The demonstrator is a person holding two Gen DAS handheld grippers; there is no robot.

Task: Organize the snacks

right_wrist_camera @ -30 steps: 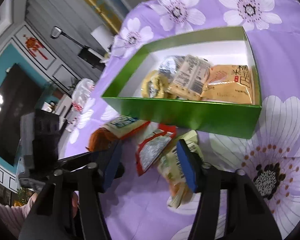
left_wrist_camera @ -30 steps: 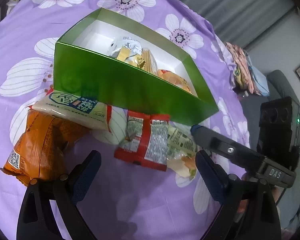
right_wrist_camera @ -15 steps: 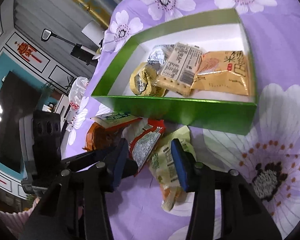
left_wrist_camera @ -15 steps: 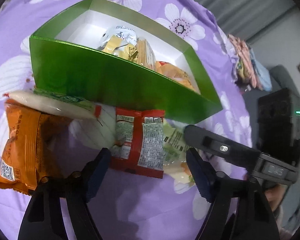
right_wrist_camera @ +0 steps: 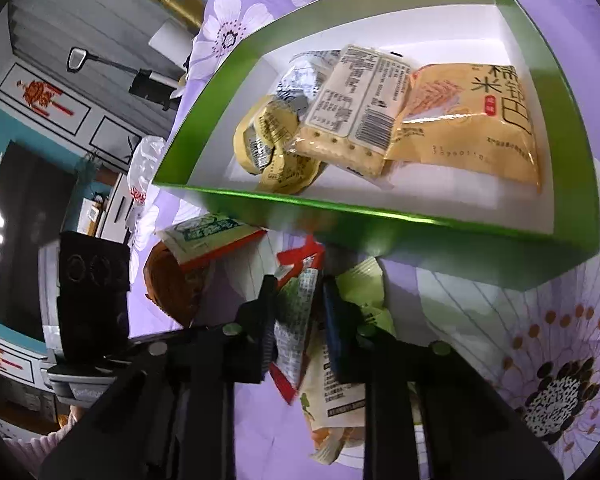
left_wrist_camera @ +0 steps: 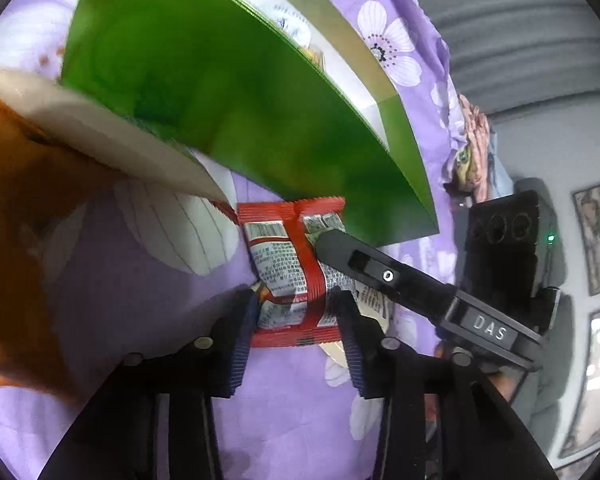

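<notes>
Right wrist: purple floral tablecloth (right_wrist_camera: 480, 320)

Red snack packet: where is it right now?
The red snack packet lies on the purple cloth just outside the green box, between both claws' fingers, overlapping a pale green packet.

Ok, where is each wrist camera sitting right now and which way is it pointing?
Left wrist: low over the tablecloth, facing the green box outer wall; the left gripper flanks the red packet, the right gripper reaching onto it.
Right wrist: higher, looking into the green box; the right gripper pinches the red packet, the left gripper's body at left.
Shared: red packet, green box, orange bag.
</notes>
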